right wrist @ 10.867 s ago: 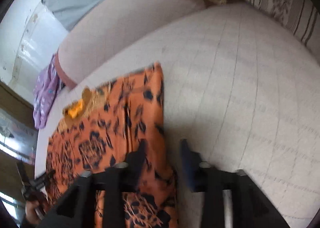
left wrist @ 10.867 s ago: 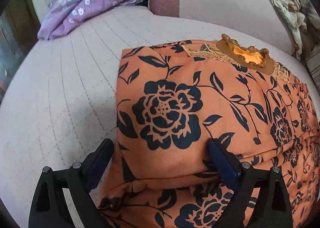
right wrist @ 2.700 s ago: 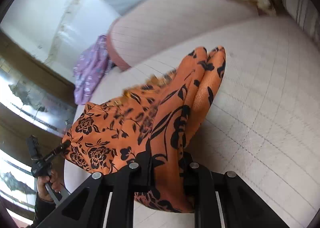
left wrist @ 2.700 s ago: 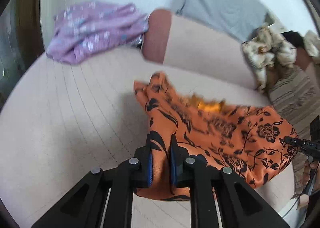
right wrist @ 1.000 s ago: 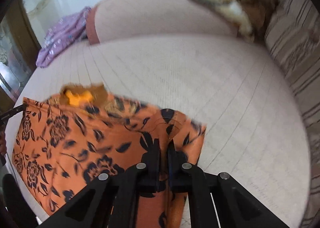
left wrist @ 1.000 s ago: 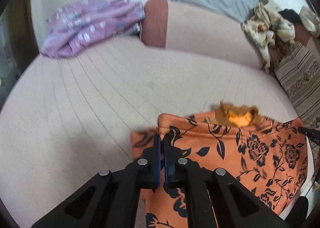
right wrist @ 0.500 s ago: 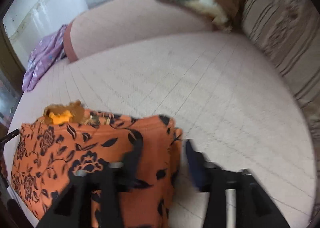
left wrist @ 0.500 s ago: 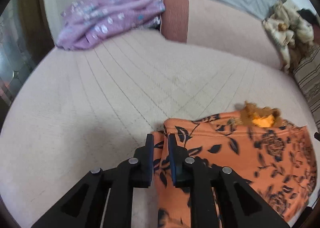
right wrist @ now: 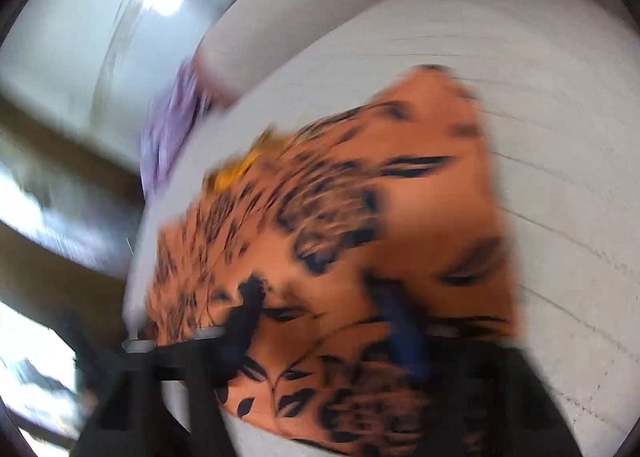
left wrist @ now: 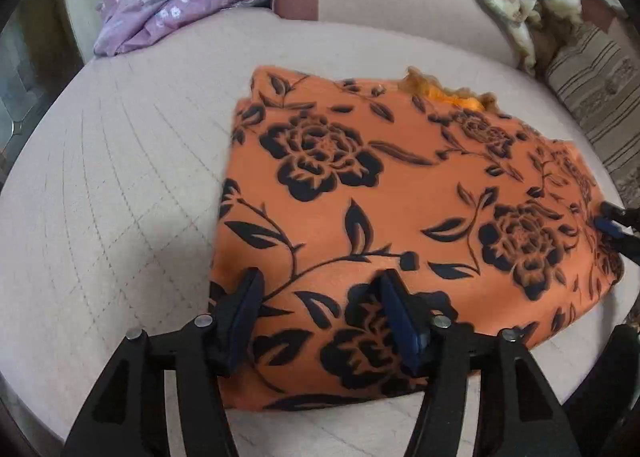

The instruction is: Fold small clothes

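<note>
An orange garment with black flowers [left wrist: 400,201] lies folded flat on the pale quilted sofa seat [left wrist: 112,185]. Its frilled neckline [left wrist: 448,91] points toward the backrest. My left gripper [left wrist: 320,313] is open, its fingers spread over the garment's near left edge. My right gripper [right wrist: 320,309] is open over the garment [right wrist: 360,217] in the right wrist view, which is heavily blurred by motion. The right gripper's tip also shows at the garment's right edge in the left wrist view [left wrist: 616,225].
A purple flowered cloth [left wrist: 180,5] lies at the back left by the armrest. A cream patterned cloth [left wrist: 524,1] and a striped cushion [left wrist: 596,81] sit at the back right. The seat's front edge runs just below the garment.
Both grippers have let go of the garment and opened. They now sit over its near edge, and the garment lies spread in a wider folded shape.
</note>
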The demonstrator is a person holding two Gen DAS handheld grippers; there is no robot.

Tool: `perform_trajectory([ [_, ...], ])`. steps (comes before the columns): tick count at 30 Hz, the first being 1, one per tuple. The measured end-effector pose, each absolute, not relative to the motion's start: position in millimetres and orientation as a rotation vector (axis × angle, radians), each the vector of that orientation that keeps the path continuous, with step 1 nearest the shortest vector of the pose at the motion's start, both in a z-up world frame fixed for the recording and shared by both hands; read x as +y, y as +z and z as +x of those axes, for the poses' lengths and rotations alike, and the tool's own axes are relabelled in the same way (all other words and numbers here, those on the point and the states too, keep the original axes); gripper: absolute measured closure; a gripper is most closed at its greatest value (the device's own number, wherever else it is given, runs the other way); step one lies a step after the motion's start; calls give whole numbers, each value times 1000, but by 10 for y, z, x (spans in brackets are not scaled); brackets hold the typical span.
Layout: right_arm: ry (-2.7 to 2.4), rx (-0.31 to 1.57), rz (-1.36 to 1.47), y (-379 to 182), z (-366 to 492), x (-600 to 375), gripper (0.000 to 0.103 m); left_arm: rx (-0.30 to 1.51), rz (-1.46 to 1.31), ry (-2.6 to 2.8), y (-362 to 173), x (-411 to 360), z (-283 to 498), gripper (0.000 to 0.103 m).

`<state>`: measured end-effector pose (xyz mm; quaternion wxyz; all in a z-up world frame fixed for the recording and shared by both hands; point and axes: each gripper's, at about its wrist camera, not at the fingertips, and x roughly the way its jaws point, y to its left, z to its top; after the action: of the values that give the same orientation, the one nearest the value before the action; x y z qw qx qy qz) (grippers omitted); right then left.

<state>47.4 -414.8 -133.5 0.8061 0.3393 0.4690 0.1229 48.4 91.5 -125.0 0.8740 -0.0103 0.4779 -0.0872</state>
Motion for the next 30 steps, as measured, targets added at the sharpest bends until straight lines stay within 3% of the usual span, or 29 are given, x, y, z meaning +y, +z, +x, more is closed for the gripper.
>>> perform_trajectory([
  [2,152,998,738,-1269,404,-4295,57,1007,19,-122,-1157,907,463,41],
  [3,134,989,685,-1181,377,-4290,42,989,32,-114,-1077,885,452,41],
  [5,140,982,630,-1033,368,-4221,30,951,44,-120,-958,845,414,41],
  [11,347,959,613,-730,622,-3710,30,914,15,-226,-784,607,410,39],
  [16,646,1136,762,-1140,1082,-3069,29,995,10,-207,-1070,574,530,39],
  [18,533,1202,669,-1352,1228,-2986,29,1019,13,-185,-1157,617,576,38],
  [25,390,1027,908,-1400,1459,-3820,29,953,-18,-203,-951,705,692,37],
  [26,331,1044,884,-1453,1507,-3900,31,951,0,-198,-970,677,741,34],
  [28,266,1033,929,-1613,1591,-4108,47,1029,53,-148,-1196,644,917,34],
  [29,236,1021,959,-1633,1592,-4164,50,1052,41,-142,-1276,667,961,32],
  [30,199,998,988,-1613,1572,-4215,44,1027,26,-141,-1241,678,943,32],
])
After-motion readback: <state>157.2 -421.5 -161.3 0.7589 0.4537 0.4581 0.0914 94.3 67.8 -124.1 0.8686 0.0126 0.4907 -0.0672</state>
